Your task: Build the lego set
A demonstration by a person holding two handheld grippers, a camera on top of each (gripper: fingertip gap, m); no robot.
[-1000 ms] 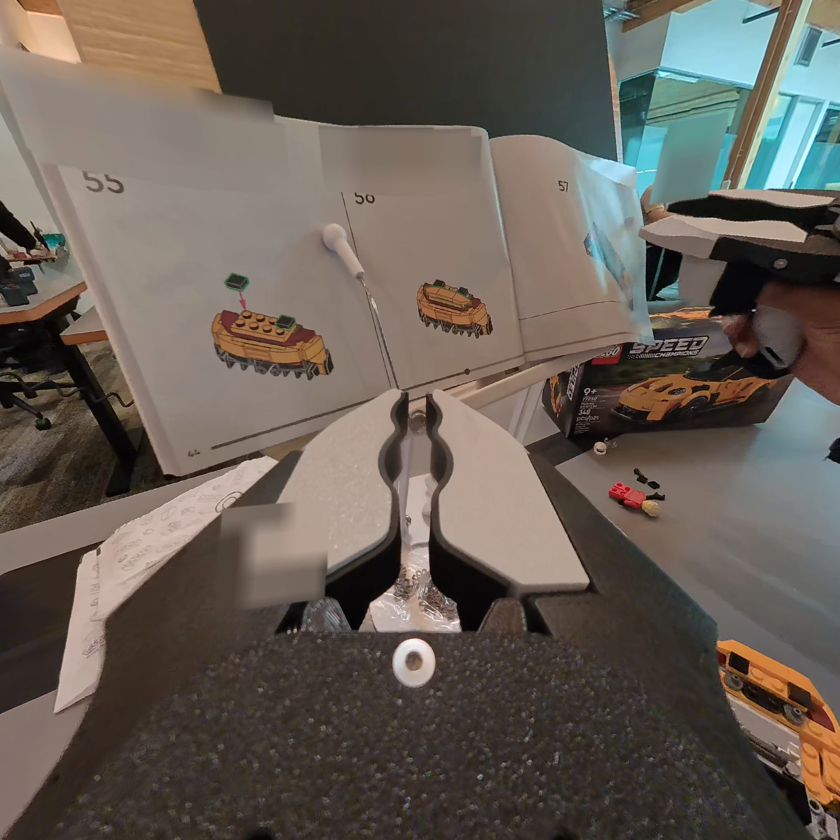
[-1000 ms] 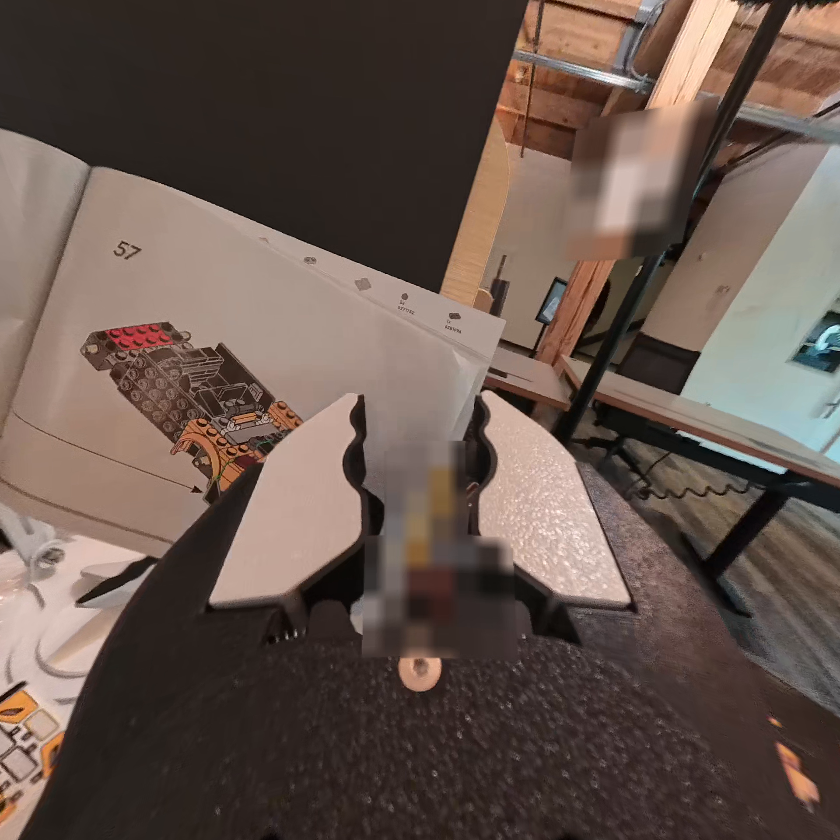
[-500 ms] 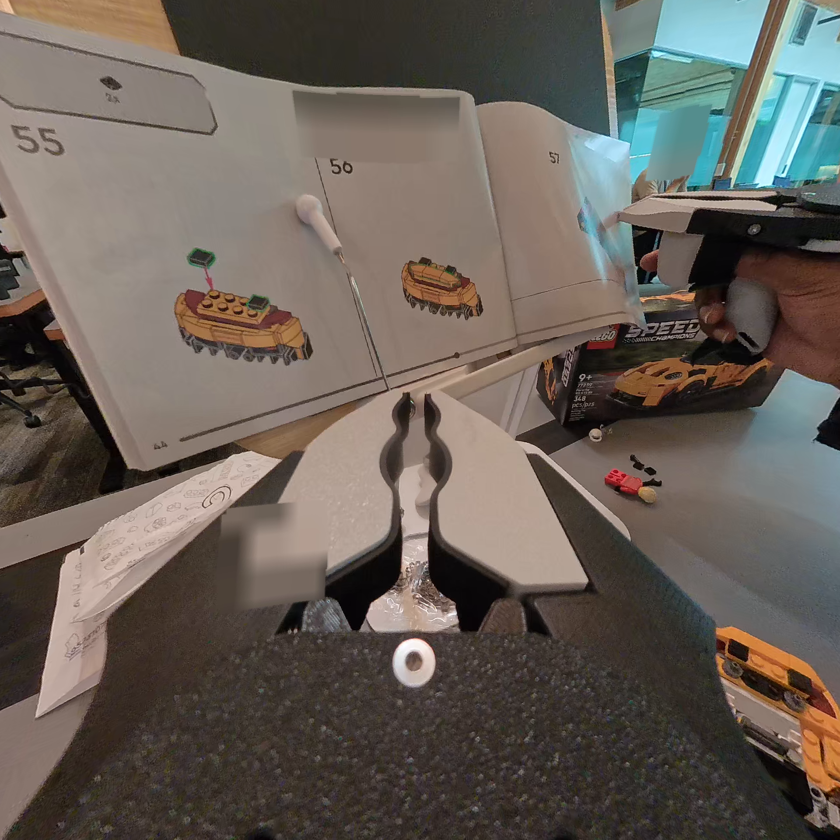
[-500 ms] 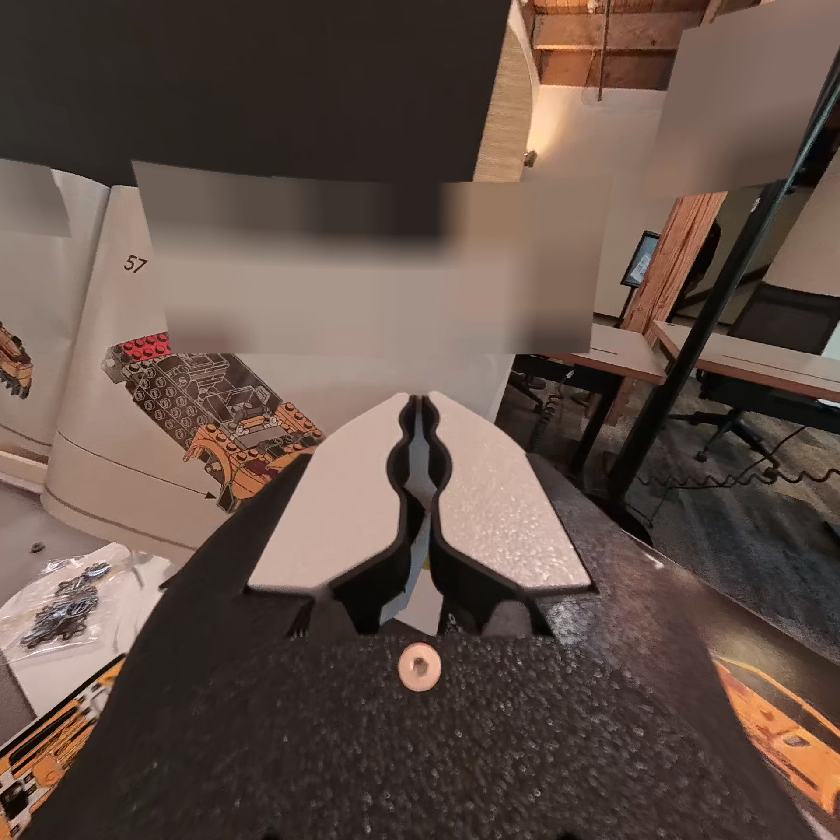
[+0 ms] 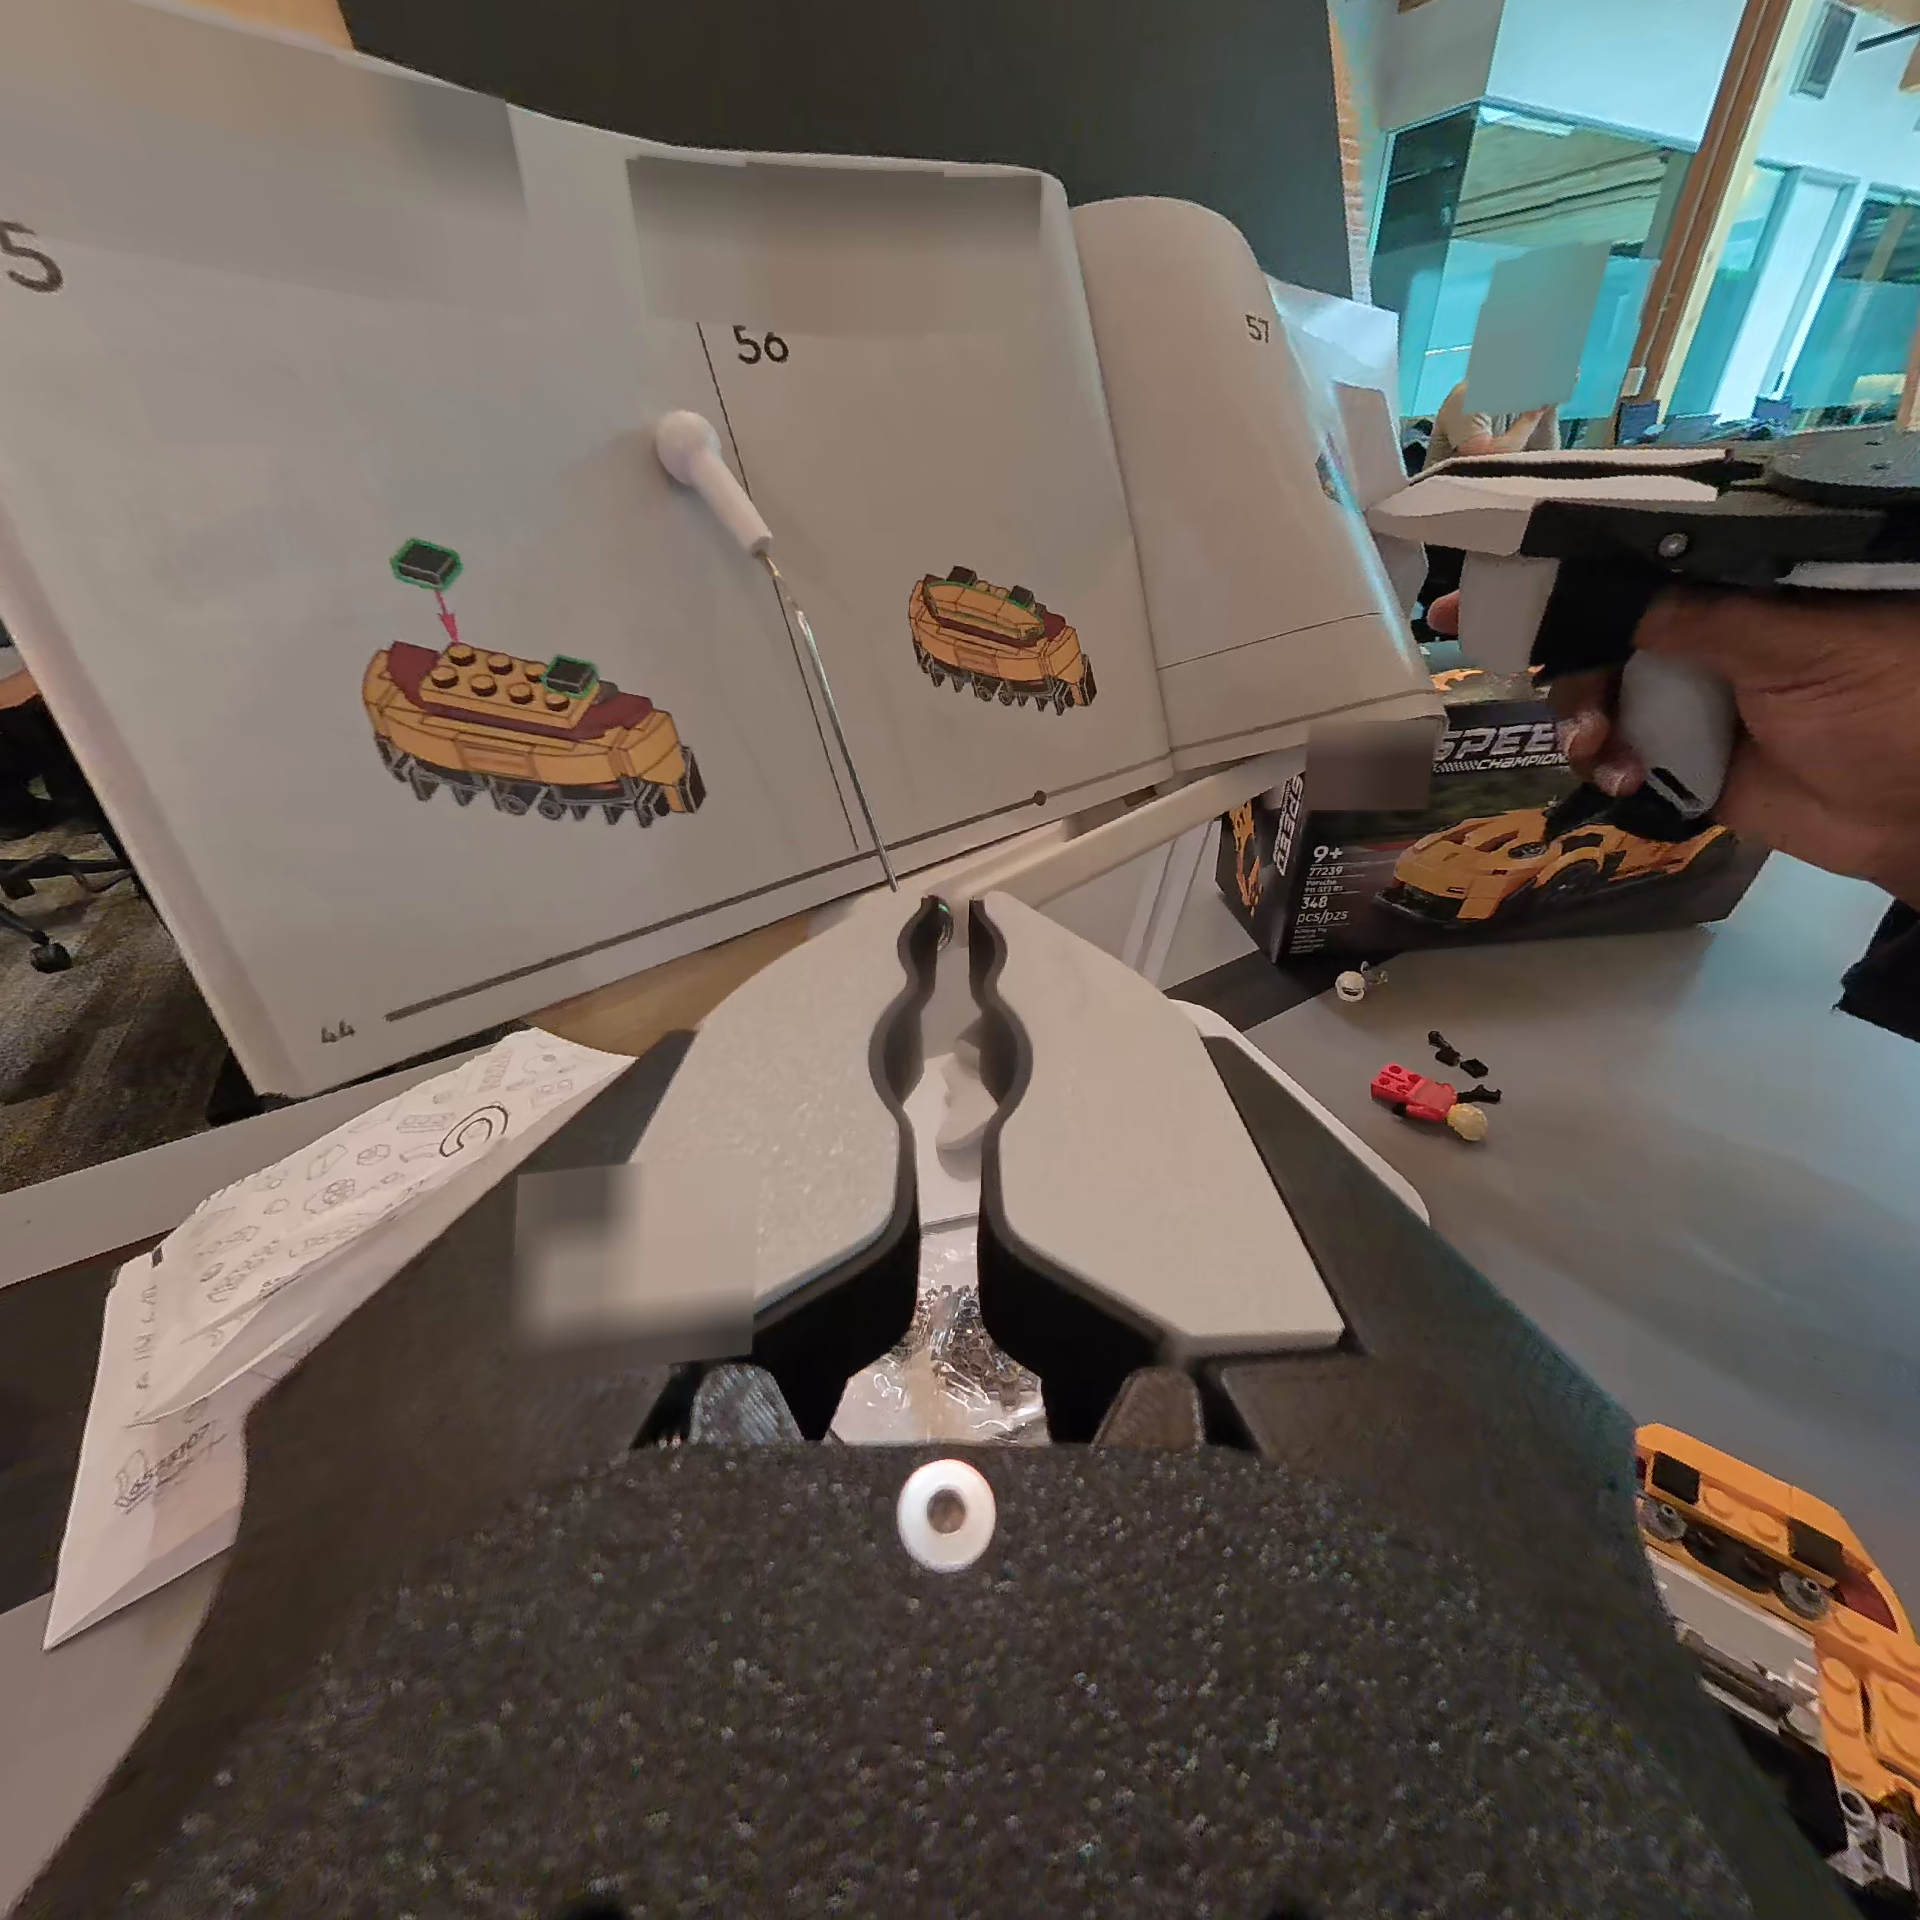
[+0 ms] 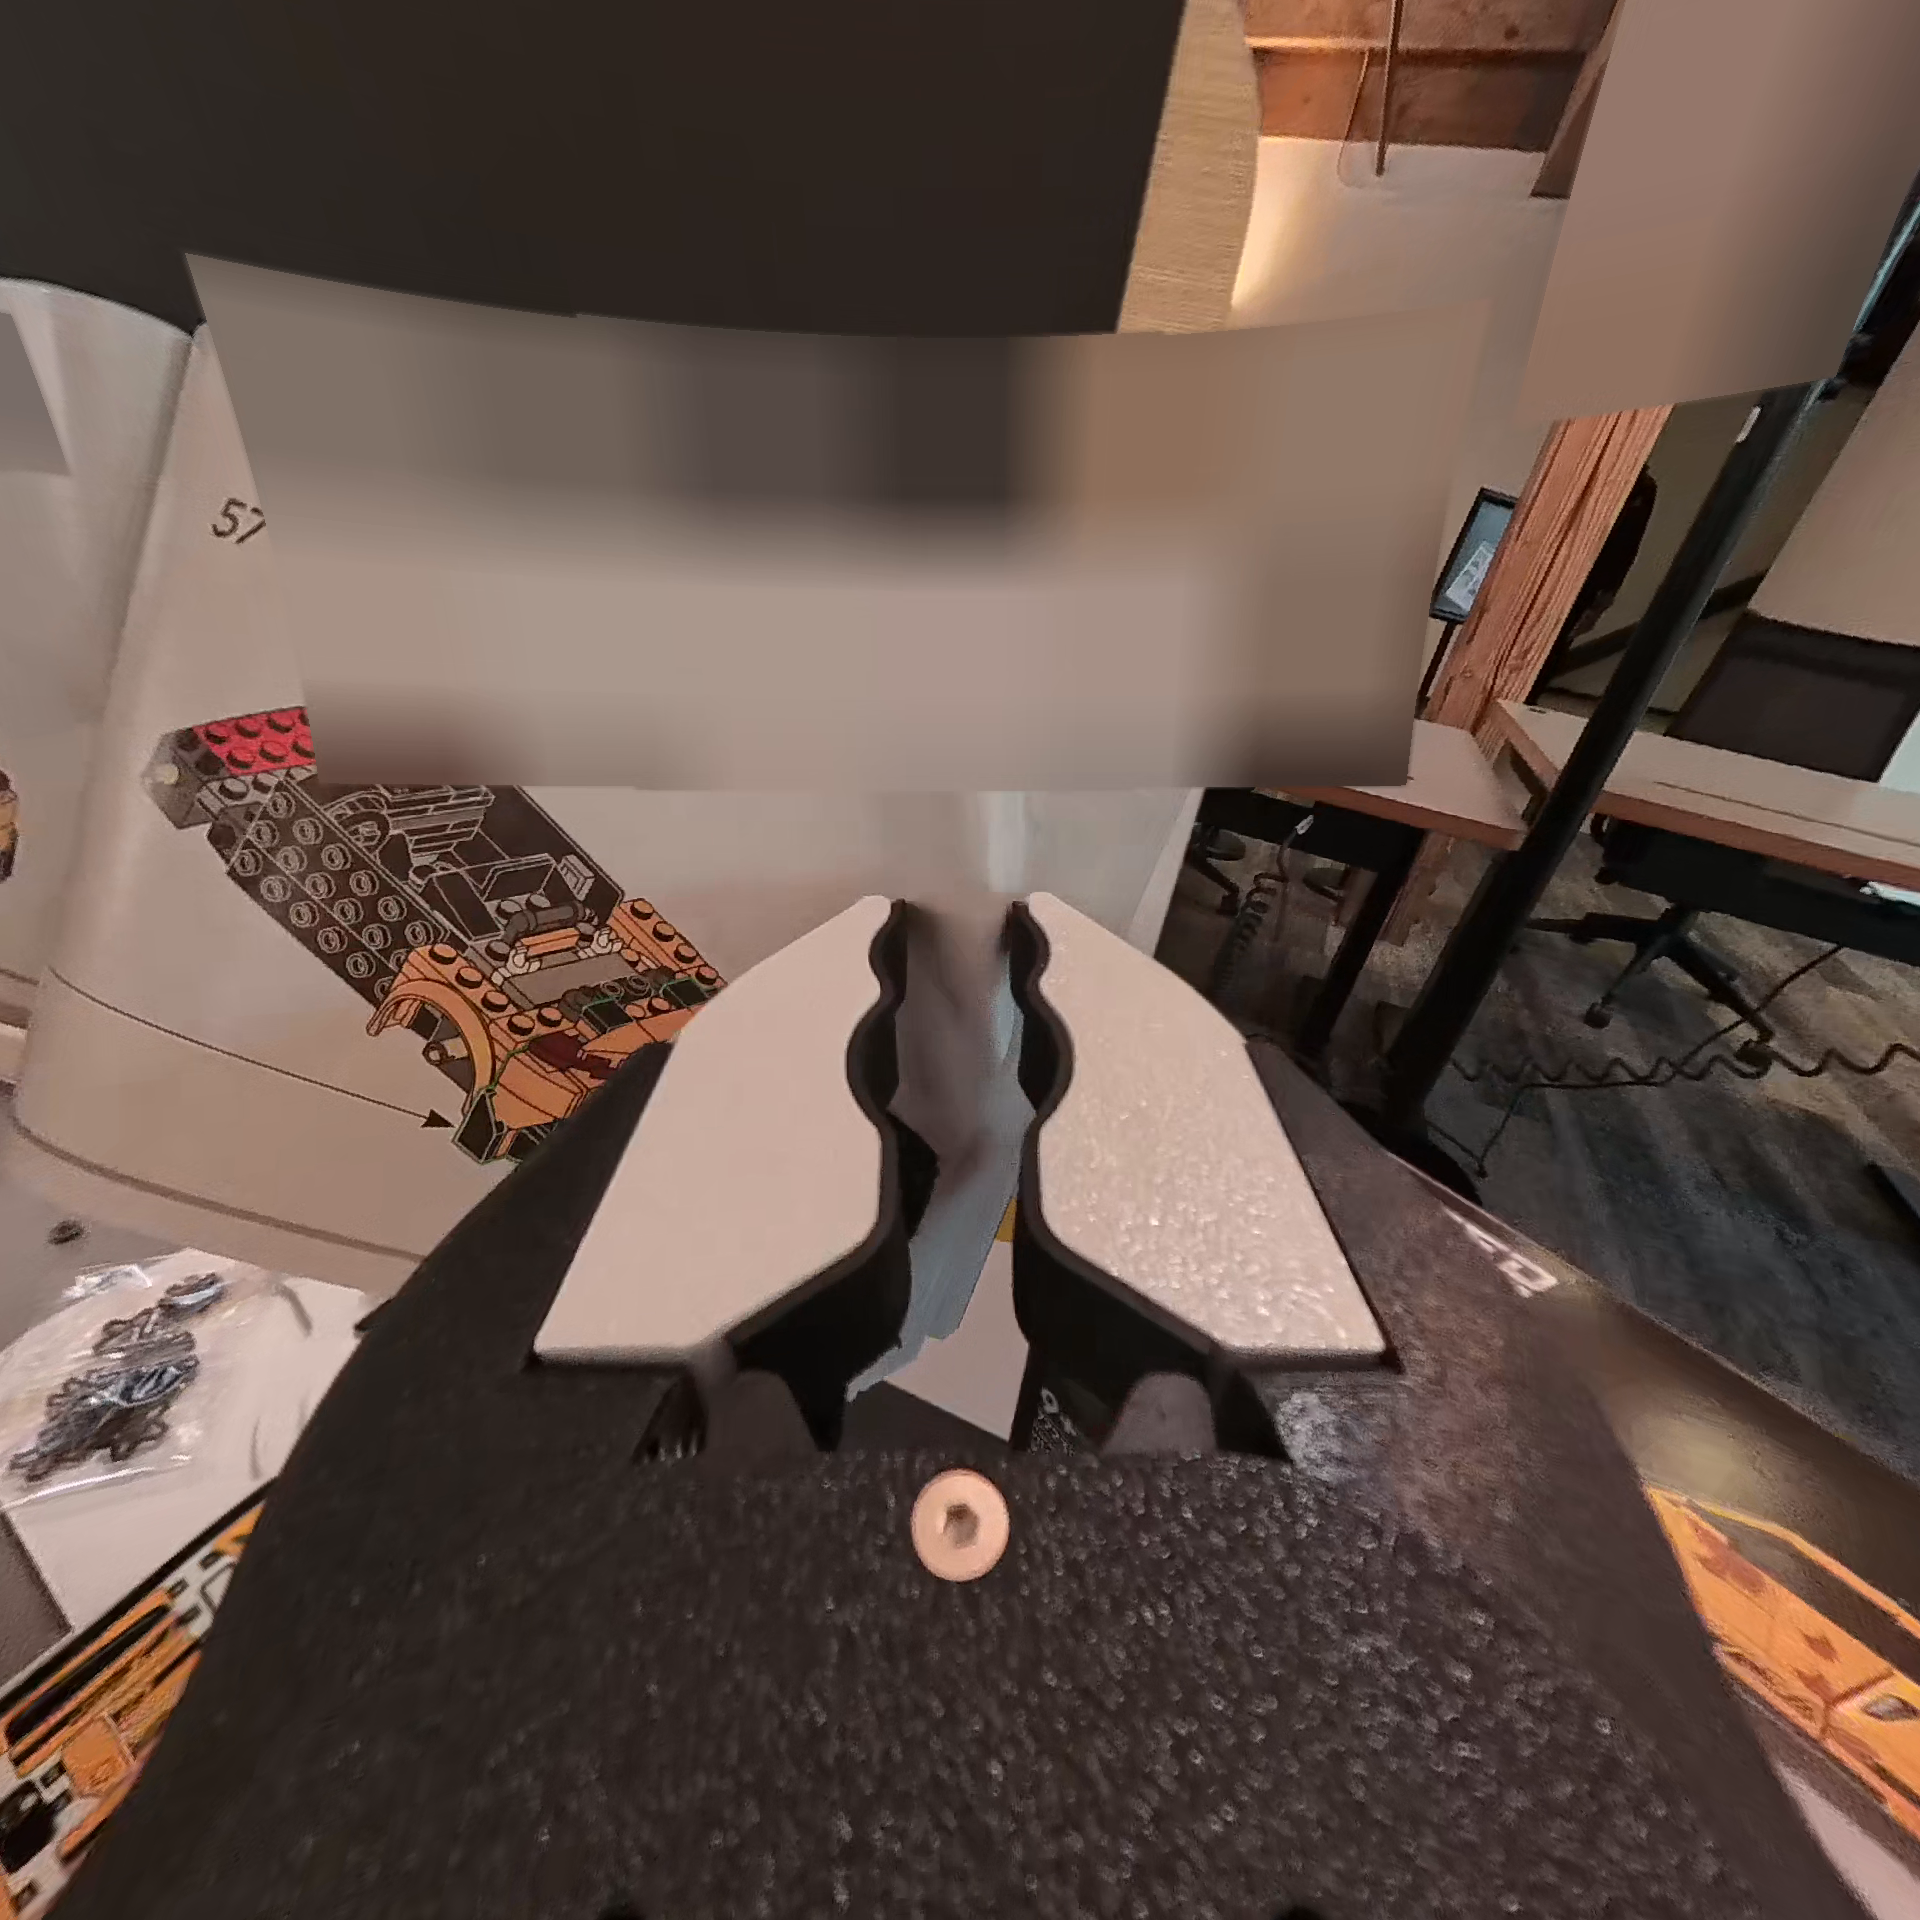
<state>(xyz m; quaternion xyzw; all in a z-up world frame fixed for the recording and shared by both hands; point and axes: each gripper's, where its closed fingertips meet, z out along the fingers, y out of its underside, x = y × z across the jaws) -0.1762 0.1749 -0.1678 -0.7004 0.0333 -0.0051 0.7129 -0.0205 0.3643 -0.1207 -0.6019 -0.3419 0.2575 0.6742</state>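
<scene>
**Right gripper just let go of the page, no brick work yet**

So the change is all on the right side. Half a second ago the right gripper had its fingers nearly pinched together on the loose edge of the instruction booklet. Now they've spread apart a little. The page edge still runs through the gap, but nothing looks clamped on it. A second ago they were wider open, so my read is a quick grab and release to flip or flatten that right-hand page.

The left gripper has barely changed. Its fingers are all but together with nothing between them, pointing at the bottom of the booklet just under the white-tipped holder pin. It has drifted a bit closer to the pages.

The actual build, the half-finished orange car, sits on the table at the lower right of the left view, well apart from both grippers. The little figure pieces lie near the box, and a bag of small parts is down left in the right view.

Looks to me like they're still reading the steps. Next move probably means picking a part from the bag.
</scene>
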